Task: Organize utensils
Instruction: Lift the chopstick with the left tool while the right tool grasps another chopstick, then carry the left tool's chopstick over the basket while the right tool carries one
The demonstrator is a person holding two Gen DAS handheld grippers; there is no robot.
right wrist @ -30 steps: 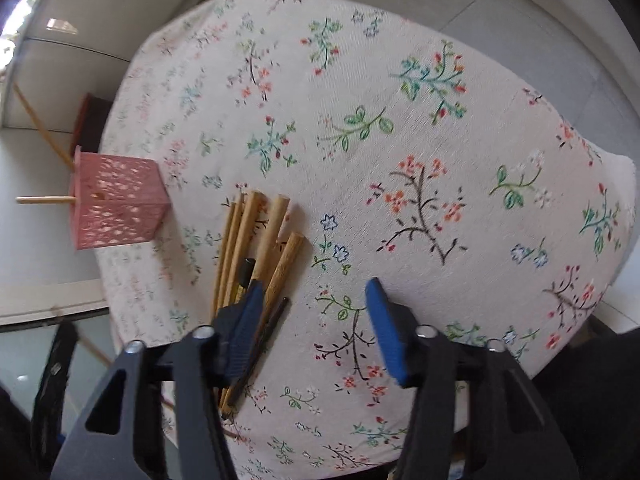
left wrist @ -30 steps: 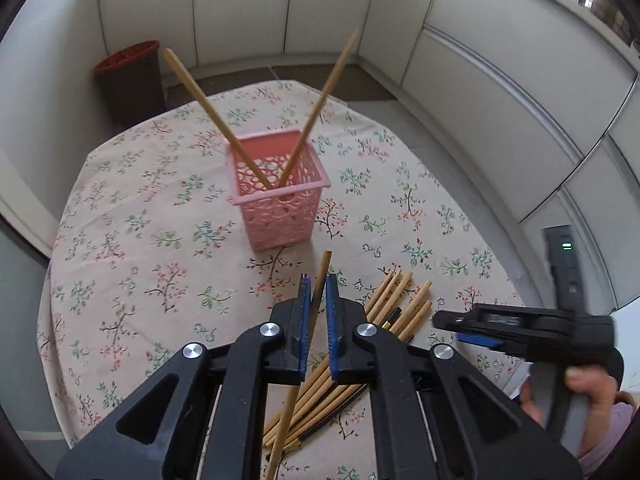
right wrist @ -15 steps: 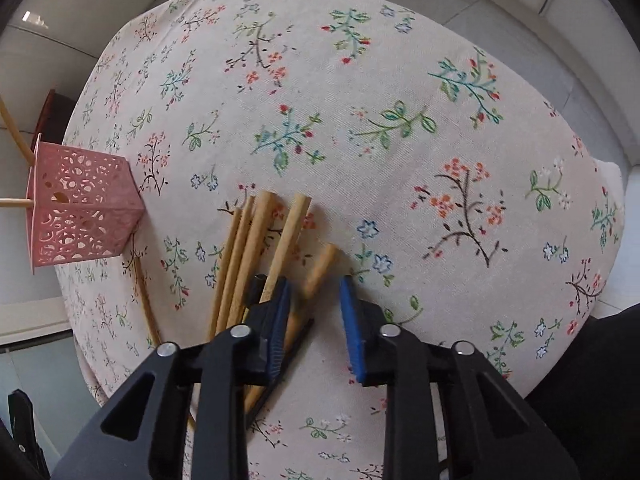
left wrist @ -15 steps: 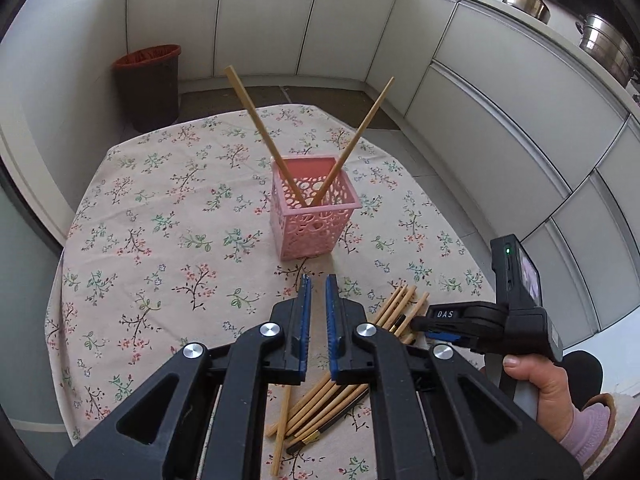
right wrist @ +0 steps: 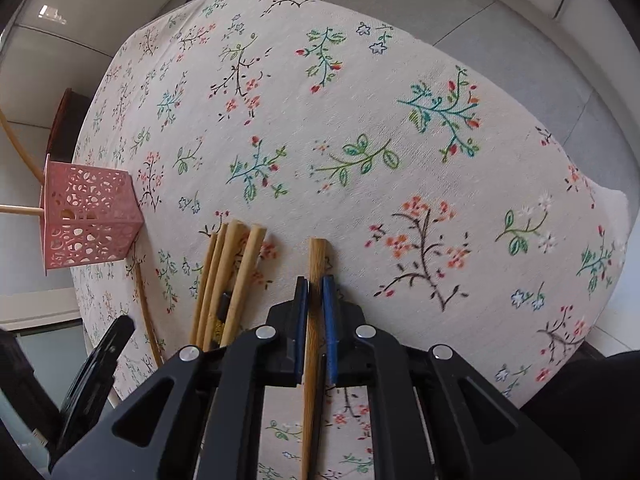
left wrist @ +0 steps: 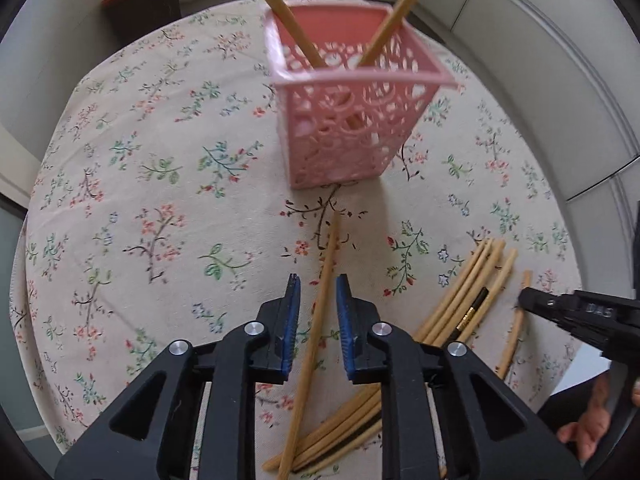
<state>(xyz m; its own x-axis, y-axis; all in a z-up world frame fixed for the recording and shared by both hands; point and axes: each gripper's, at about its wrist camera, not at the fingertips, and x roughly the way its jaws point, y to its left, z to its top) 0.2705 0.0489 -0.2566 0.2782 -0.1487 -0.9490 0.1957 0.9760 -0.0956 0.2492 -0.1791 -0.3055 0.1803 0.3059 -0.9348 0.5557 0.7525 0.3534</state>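
A pink perforated basket [left wrist: 348,120] stands on the floral tablecloth and holds two wooden chopsticks [left wrist: 280,12] that lean apart. It also shows in the right wrist view [right wrist: 86,220]. My left gripper [left wrist: 317,300] is open, its jaws either side of a single chopstick [left wrist: 320,320] that lies on the cloth. A pile of chopsticks [left wrist: 460,304] lies to its right. My right gripper [right wrist: 315,292] is shut on a darker wooden chopstick [right wrist: 316,260] beside the pile [right wrist: 228,276].
A round table with a floral cloth [left wrist: 160,200] falls off close on all sides. A dark bin [left wrist: 140,4] stands on the floor beyond it. White cabinets [left wrist: 560,80] curve along the right.
My left gripper has opened and dropped low toward the loose chopstick, nearer the basket. My right gripper has closed on the darker chopstick at the pile's right edge.
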